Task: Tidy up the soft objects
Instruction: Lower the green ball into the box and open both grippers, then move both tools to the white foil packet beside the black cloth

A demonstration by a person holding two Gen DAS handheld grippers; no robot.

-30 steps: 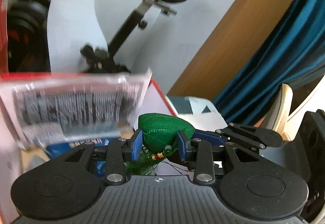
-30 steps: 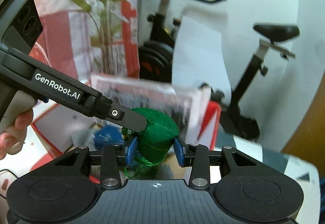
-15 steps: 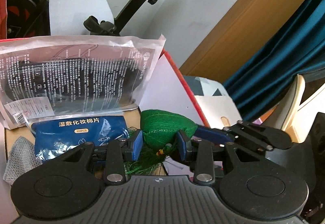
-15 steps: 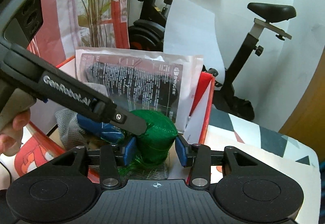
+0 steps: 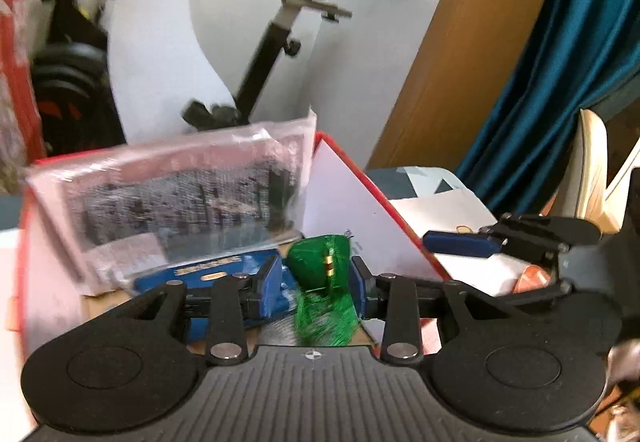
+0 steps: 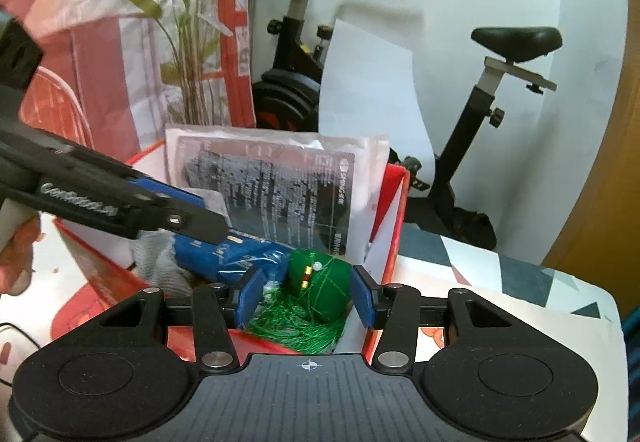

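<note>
My right gripper [image 6: 306,290] has just been opening. Its jaws stand apart, and the green pouch [image 6: 320,280] lies loose between them, nearer the right pad. The pouch is inside the red box [image 6: 396,201], beside the blue pack [image 6: 240,254]. My left gripper [image 5: 316,284] is parted too and grips nothing. Its own view seems to frame the pouch between its pads. The right view shows its tips off to the left, over the blue pack.

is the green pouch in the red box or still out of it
In the box. The green pouch lies low inside the red box, beside the blue pack, with the box wall rising past it.
</note>
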